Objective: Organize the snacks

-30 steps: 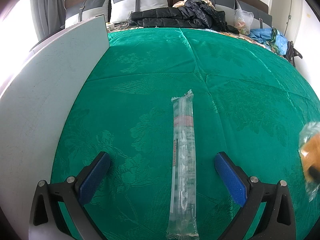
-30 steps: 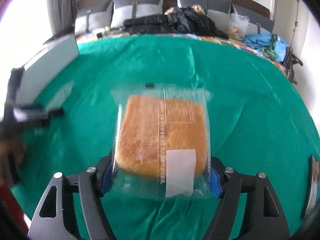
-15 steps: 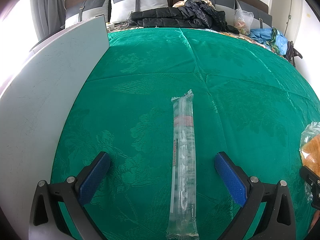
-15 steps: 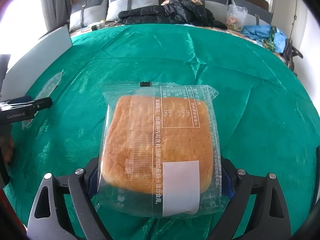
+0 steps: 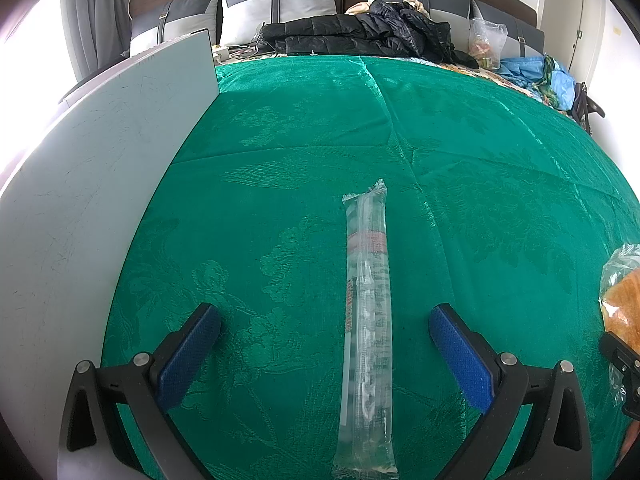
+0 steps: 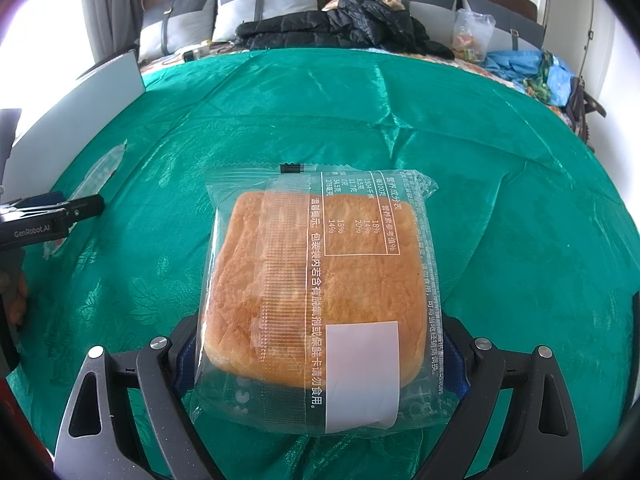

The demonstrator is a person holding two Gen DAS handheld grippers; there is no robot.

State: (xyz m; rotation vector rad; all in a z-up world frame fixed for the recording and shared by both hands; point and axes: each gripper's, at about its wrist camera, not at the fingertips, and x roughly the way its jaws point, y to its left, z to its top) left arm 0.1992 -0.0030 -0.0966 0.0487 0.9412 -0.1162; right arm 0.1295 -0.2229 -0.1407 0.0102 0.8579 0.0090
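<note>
A long clear snack packet [image 5: 368,320] lies lengthwise on the green cloth [image 5: 280,140], between the blue pads of my left gripper [image 5: 323,312], which stands open and clear of it. A wrapped square bread [image 6: 316,280] rests flat on the cloth between the fingers of my right gripper [image 6: 320,344]. Its jaws stand wide, and only the loose wrapper film overlaps the pads. The bread [image 5: 624,304] also shows at the right edge of the left wrist view. The long packet [image 6: 100,172] and a black left-gripper finger [image 6: 80,208] show at the left of the right wrist view.
A white board [image 5: 100,200] leans along the cloth's left side. Beyond the far edge lie black jackets [image 5: 360,32], grey pillows [image 5: 276,0], a clear bag of snacks [image 5: 486,44] and blue bags [image 5: 536,72]. Bare green cloth spreads ahead of both grippers.
The right gripper's jaws have widened around the bread, which now lies still on the cloth instead of blurred in motion. The left gripper and the long packet have not moved.
</note>
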